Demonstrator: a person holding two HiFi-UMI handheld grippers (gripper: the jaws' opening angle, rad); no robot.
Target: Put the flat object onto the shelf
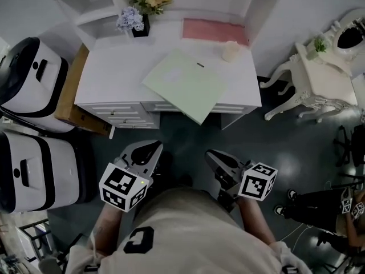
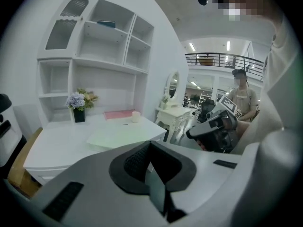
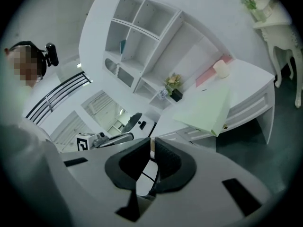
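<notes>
Head view: left gripper (image 1: 151, 148) and right gripper (image 1: 213, 155), jaws together, empty, short of flat object (image 1: 185, 83).

Head view looks steeply down, gripper views sideways from low, seemingly nearby; all share desk (image 1: 114, 79) and green sheet (image 1: 185, 84).

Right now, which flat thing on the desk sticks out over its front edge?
The pale green board: its corner overhangs the front; the pink mat lies at the back.
</notes>
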